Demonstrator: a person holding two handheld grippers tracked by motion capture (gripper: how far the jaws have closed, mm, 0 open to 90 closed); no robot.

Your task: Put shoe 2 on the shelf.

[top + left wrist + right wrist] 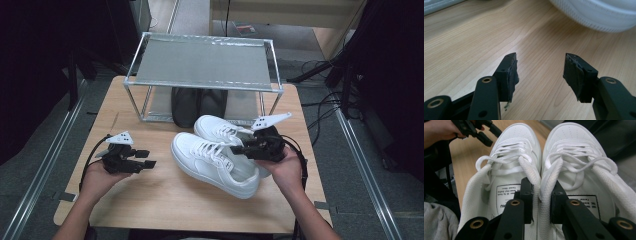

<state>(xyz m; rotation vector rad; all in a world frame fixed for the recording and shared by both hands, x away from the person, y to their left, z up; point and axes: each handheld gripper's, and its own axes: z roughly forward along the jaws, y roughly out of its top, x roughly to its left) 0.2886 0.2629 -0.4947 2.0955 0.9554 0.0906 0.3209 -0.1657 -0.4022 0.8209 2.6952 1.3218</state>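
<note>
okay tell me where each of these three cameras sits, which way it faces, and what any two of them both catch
High view: above the person's side, facing forward and down on the table, rack, white sneakers; both forearms show.
Left gripper view: on the left gripper, facing low across the wood; its open jaws show.
Right gripper view: on the right gripper, facing along the sneakers, pinching both inner collars together.
Shared: right gripper view and high view both catch the left gripper.

Wooden table [165,200] carries a metal-framed shoe rack [202,62] at its far edge — grey mesh top shelf bare, dark pair of shoes [197,105] on the lower shelf. Cables [320,107] lie on the floor right of the table.
</note>
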